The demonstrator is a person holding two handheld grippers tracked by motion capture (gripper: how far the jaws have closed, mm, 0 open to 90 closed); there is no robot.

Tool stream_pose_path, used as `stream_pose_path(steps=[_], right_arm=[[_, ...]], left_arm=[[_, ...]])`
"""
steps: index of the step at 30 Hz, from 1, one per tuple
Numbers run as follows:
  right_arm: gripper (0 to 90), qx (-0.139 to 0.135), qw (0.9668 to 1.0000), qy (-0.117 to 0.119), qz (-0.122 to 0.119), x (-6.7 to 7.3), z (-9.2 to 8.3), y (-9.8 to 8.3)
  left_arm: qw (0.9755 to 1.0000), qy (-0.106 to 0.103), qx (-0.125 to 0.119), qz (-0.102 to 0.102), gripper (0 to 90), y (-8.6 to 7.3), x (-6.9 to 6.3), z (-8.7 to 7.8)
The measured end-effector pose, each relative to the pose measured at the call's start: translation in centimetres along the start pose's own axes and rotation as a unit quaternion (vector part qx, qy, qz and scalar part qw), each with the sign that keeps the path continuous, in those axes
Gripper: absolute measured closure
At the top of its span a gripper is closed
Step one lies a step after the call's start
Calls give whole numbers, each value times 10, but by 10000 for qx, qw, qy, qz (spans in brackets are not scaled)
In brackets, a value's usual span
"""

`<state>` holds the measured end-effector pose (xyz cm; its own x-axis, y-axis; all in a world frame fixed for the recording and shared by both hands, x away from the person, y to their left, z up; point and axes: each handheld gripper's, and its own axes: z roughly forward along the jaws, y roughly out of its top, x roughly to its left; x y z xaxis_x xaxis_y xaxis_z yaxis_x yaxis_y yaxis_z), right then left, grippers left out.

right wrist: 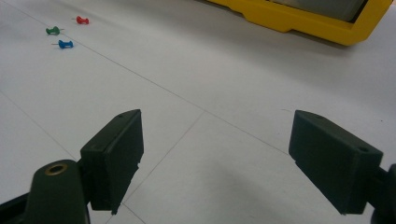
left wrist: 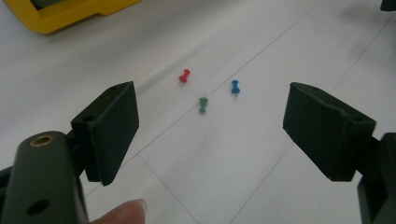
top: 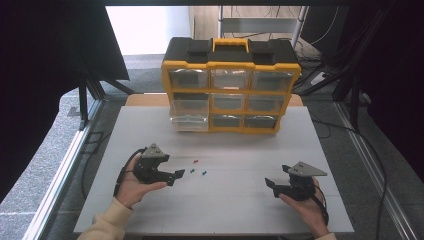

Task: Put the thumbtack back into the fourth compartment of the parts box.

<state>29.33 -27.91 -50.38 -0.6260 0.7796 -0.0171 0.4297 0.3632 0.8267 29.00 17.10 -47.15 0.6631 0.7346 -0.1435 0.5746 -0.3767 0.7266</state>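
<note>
Three pushpins lie on the white table: a red pushpin (top: 196,161) (left wrist: 184,76), a green pushpin (top: 192,171) (left wrist: 202,104) and a blue pushpin (top: 204,174) (left wrist: 235,87). My left gripper (top: 174,167) (left wrist: 210,135) is open just left of them, its jaws pointing at the pins with nothing between them. Off to the right, my right gripper (top: 276,176) (right wrist: 215,158) is open and empty over bare table. From it, the red pushpin (right wrist: 82,20), green pushpin (right wrist: 53,31) and blue pushpin (right wrist: 65,44) lie far off at the upper left.
A yellow and black drawer organizer (top: 231,85) (right wrist: 299,21) with clear drawers stands at the back of the table. Its bottom-left drawer (top: 190,123) sticks out a little. The white table surface (top: 230,210) ends at a front edge near the person's forearms.
</note>
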Motion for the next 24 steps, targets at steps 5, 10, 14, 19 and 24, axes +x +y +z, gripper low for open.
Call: stream_pose_path(steps=[5, 10, 14, 19, 24], right_arm=[[182, 13, 10000, 7, 8, 0, 0, -1], [183, 23, 10000, -23, 9, -1, -1, -1], [183, 25, 10000, -13, 14, -2, -1, -3], [184, 56, 10000, -22, -17, -1, 0, -3], [186, 89, 10000, -14, -24, -1, 1, -3]], left_arm=[[9998, -129, 90, 74, 194, 8, -2, 8], [9992, -266, 256, 159, 189, 15, -4, 19], [9981, -378, 427, 225, 183, 21, -5, 29], [9967, -373, 625, 365, 189, 27, -6, 42], [9957, -326, 754, 422, 195, 29, -6, 51]])
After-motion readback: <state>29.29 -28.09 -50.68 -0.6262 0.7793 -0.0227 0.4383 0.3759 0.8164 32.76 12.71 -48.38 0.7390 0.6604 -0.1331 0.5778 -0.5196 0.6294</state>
